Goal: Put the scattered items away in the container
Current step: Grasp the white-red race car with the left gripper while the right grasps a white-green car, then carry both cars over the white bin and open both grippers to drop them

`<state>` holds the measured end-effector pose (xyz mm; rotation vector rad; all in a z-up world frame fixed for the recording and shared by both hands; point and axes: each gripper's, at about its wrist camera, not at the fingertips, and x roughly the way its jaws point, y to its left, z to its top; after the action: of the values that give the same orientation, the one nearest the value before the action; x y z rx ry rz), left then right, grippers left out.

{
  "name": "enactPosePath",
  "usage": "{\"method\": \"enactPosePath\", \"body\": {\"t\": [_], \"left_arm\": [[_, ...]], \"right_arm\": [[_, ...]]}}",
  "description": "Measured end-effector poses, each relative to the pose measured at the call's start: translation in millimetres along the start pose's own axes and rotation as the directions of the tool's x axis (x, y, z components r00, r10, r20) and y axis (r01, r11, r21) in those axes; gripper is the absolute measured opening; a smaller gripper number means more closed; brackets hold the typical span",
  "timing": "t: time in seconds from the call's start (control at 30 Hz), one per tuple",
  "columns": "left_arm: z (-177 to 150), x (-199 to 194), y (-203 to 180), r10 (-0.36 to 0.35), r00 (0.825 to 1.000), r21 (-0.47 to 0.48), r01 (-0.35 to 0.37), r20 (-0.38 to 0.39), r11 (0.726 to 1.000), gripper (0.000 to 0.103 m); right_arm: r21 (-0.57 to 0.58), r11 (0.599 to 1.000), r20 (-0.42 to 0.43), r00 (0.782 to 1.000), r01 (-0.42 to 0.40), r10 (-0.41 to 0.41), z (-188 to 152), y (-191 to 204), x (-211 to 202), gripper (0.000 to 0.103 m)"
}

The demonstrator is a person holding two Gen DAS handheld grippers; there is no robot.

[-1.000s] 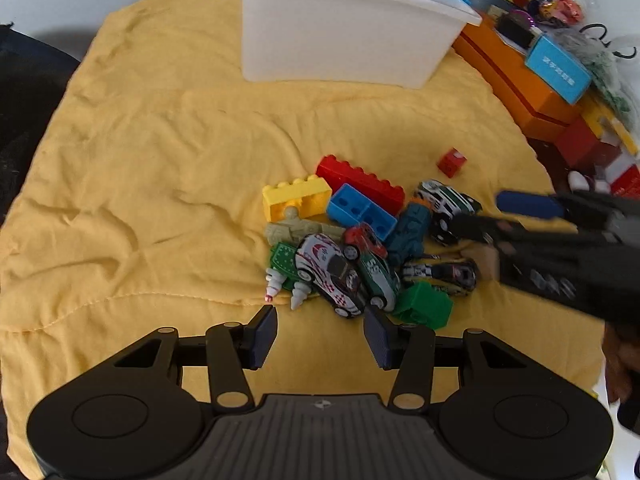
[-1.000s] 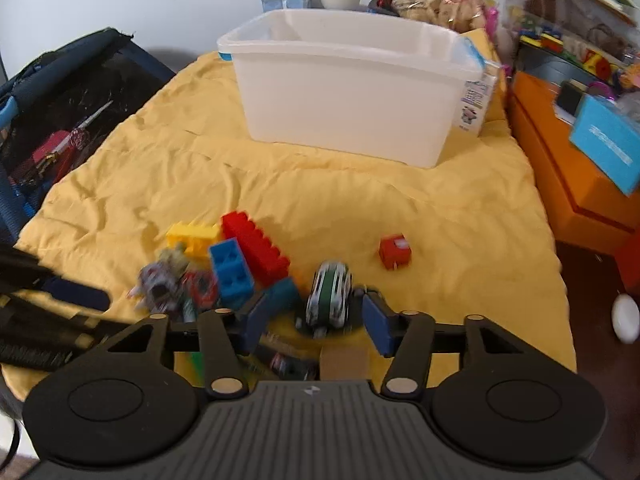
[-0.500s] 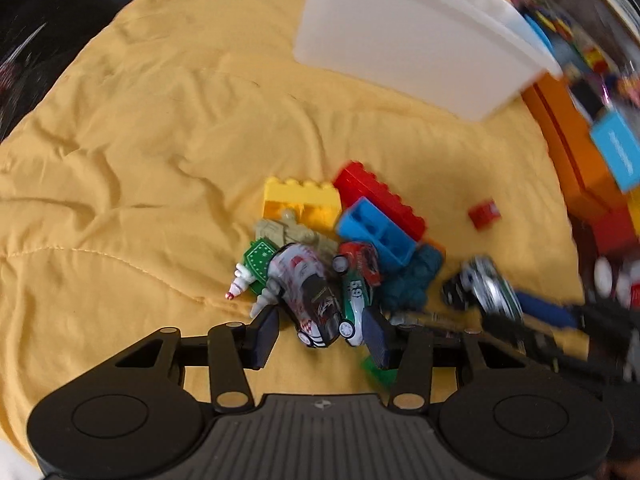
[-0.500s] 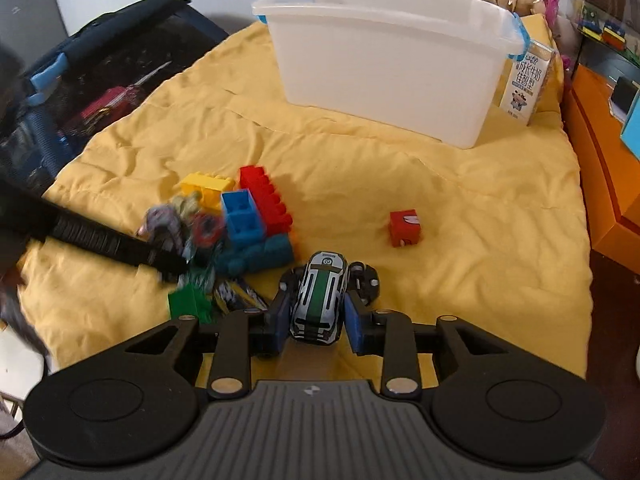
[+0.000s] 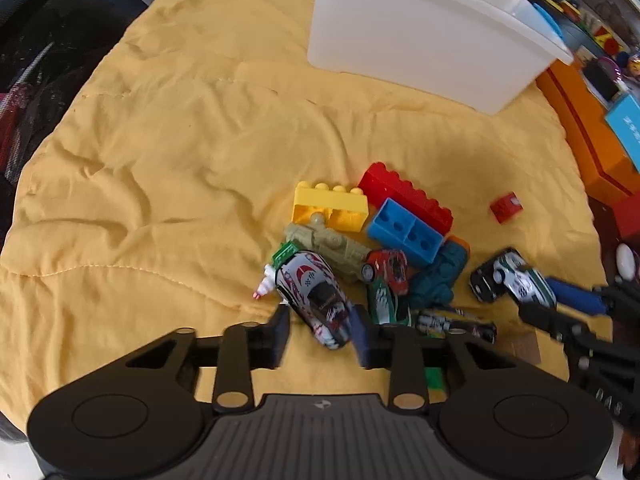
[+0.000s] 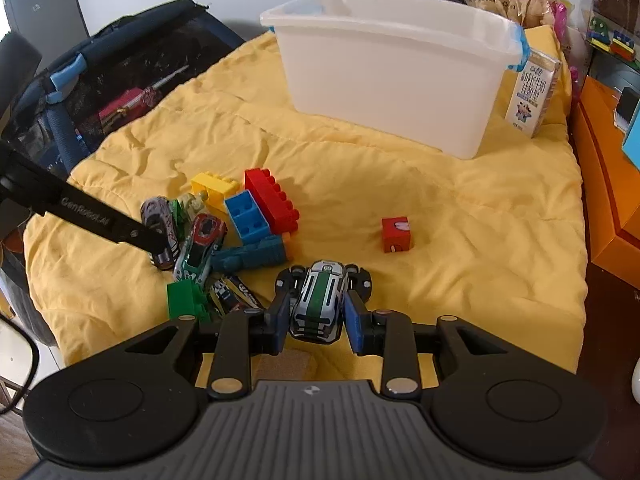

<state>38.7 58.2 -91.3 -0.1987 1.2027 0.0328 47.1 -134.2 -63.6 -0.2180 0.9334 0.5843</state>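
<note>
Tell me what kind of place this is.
Probably a lived-in home room, perhaps a child's play area: toy cars and building bricks scattered on a yellow quilt, a milk carton nearby.

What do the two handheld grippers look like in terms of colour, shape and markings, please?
Both grippers, left gripper and right gripper, share one design: a matte black plastic body with a ribbed grey centre panel bearing a small round logo, two large round discs at the sides, black linkage arms with silver pivot pins, and dark blue finger pads. Seen from the right wrist camera, the left gripper's side carries white "GenRobot.AI" lettering. No cables show.
</note>
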Motion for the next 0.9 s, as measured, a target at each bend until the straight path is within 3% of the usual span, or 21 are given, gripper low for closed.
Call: {"method": "enactPosePath", "body": {"t": [0.2,0.37,0.47,0.57,0.7,0.8,0.83,0.9], "left_arm": [[-5.0,4.8,-2.0,-0.036,0.999,0.039,0.035,0.007,0.999,0.031],[-9.0,-7.0,8.8,-0.116,0.992,0.128,0.123,-0.059,0.984,0.03],[-11.9,-19.7,10.7,-0.16,0.982,0.213,0.179,-0.102,0.96,0.03],[-18.0,-30.5,5.5,-0.159,0.977,0.337,0.2,-0.143,0.92,0.03],[-26.2,-21.9,8.4,-0.166,0.961,0.419,0.247,-0.219,0.874,0.03],[-27.0,0.2,9.6,-0.16,0.961,0.423,0.246,-0.227,0.872,0.033],[-24.9,3.1,10.3,-0.164,0.965,0.413,0.237,-0.206,0.879,0.04],[-20.9,1.3,10.4,-0.151,0.977,0.404,0.199,-0.148,0.893,0.043]], "right_arm": [[0.006,0.998,-0.029,0.998,0.057,-0.057,-1.9,0.5,13.2,0.039],[0.019,0.998,-0.052,0.997,0.062,-0.061,-9.3,6.6,16.9,0.032],[-0.002,0.996,-0.021,0.996,0.091,-0.091,-5.8,17.0,-1.6,0.031],[-0.001,0.998,-0.003,0.998,0.069,-0.069,-2.4,28.8,-29.1,0.031],[0.067,0.998,-0.072,0.997,-0.009,0.014,-14.5,44.4,-39.3,0.031],[0.138,0.99,-0.123,0.992,-0.003,0.02,-29.2,50.1,-20.2,0.031],[0.159,0.987,-0.126,0.992,0.017,0.003,-31.5,50.0,-14.0,0.031],[0.169,0.983,-0.13,0.99,0.076,-0.054,-32.8,51.1,-7.0,0.034]]}}
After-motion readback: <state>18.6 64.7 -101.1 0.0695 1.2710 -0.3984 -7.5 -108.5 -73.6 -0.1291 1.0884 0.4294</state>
